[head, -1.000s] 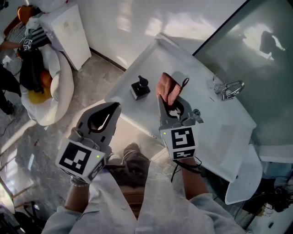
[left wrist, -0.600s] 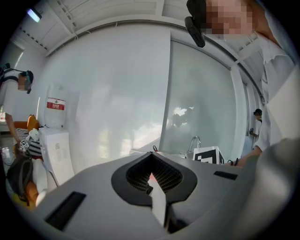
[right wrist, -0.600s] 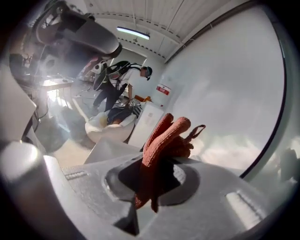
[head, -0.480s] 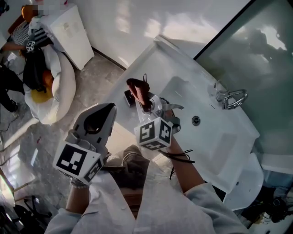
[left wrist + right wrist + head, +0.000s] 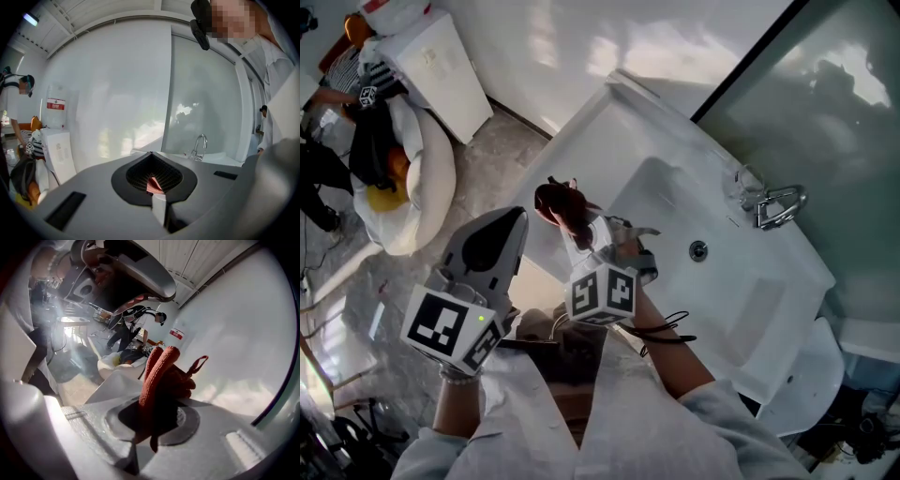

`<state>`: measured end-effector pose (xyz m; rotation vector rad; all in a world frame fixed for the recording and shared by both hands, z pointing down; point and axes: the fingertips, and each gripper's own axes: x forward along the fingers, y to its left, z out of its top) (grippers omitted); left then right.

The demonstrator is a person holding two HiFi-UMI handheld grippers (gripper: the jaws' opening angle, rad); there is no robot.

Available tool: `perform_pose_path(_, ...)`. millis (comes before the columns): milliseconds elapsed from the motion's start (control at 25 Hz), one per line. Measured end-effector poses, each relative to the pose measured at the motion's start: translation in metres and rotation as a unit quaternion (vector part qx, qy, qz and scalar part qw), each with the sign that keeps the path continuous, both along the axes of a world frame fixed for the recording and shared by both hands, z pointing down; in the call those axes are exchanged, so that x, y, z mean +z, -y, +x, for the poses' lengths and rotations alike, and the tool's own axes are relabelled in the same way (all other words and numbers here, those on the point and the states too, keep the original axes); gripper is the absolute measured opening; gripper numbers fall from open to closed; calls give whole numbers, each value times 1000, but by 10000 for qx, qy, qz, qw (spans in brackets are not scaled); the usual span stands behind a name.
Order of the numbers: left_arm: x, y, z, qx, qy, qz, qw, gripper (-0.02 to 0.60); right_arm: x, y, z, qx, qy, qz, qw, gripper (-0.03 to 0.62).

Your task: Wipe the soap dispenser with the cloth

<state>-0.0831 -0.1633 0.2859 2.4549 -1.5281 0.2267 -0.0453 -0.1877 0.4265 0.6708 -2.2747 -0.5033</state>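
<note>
Rust-red ribbed cloth (image 5: 161,376), bunched, with a thin hanging loop at its top, stands pinched between the pressed jaws of the right gripper (image 5: 581,232), just ahead of its marker cube (image 5: 602,292) and over the left edge of the white basin (image 5: 750,291). The soap dispenser cannot be made out in any view. Left gripper (image 5: 514,225), just left of the right one, has jaws closed on nothing. Beyond it, a red label (image 5: 55,104) on a white tank is too small to read
</note>
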Motion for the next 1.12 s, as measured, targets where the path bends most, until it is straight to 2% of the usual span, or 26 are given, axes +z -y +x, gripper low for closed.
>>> perform_pose_path(280, -4, 6, 9, 29, 15, 8, 10000, 5, 21, -5, 8, -44, -129, -63, 9999, 55)
perform_pose_path(440, -4, 6, 9, 41, 40, -11, 10000, 5, 47, -6, 12, -104, -466, -106, 9988, 55)
perform_pose_path(720, -4, 16, -1, 103, 72, 54, 9999, 5, 95, -12, 23, -29, -992, -601, 9932, 55)
perform_pose_path(920, -4, 28, -3, 300, 52, 48, 9995, 5, 108, -15, 45, 202, -1273, -910, 9875, 55)
perform_pose_path(1120, -2, 41, -9, 494, -23, 46, 9988, 5, 88, -11, 75, 747, -1095, -1052, 9856, 55)
